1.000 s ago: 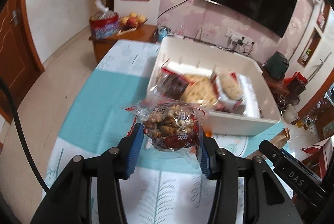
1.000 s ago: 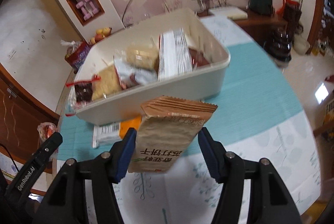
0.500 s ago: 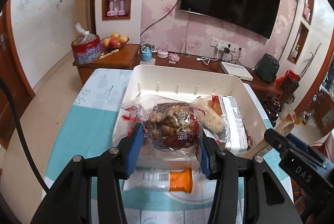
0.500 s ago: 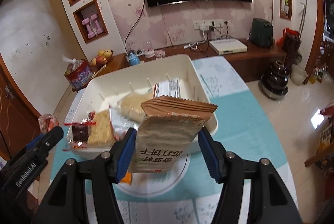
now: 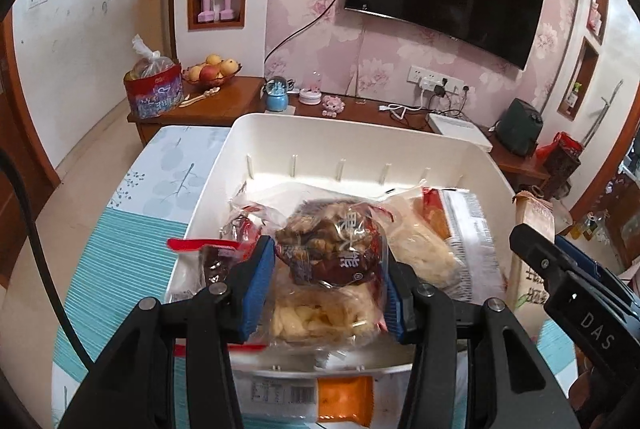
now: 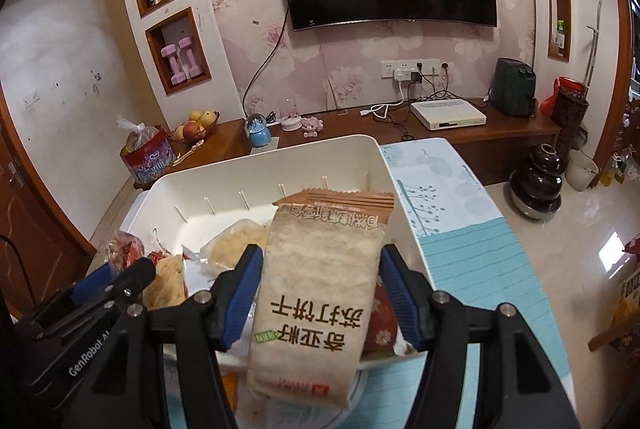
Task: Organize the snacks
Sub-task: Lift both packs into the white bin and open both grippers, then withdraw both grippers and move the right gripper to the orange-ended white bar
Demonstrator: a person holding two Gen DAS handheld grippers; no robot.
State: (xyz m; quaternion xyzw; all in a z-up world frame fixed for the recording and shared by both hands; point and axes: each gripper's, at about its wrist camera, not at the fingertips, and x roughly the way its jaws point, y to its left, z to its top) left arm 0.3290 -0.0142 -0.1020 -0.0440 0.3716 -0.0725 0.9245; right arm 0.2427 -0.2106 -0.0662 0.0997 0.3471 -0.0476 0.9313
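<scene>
Item one: my left gripper [image 5: 330, 287], blue ribbed pads on black plastic arms, was clamped on a clear crinkled snack bag [image 5: 332, 249] of lumpy brown pieces with a dark red printed label. It hung over the near edge of the bin [image 5: 360, 133].

Item two: my right gripper [image 6: 320, 299], same build, was clamped on the sides of a flat, matte tan cracker packet [image 6: 316, 293] with a serrated top seal and dark printed characters, held upright over the bin's near right corner.

Item three: the bin, white smooth plastic, rectangular with rounded corners and slotted ribs along its far wall. Inside lay a pale, knobbly cellophane-wrapped pack [image 5: 420, 249] near the middle, a flat white striped packet [image 5: 468, 225] by the right wall, and a clear pack of pale chips [image 5: 320, 313] against the near wall.

Item four: a flat white-and-orange packet [image 5: 320, 397] lay on the table [image 5: 120, 261], just outside the bin's near edge. The table carried a teal ribbed cloth with white leaf-print panels.
</scene>
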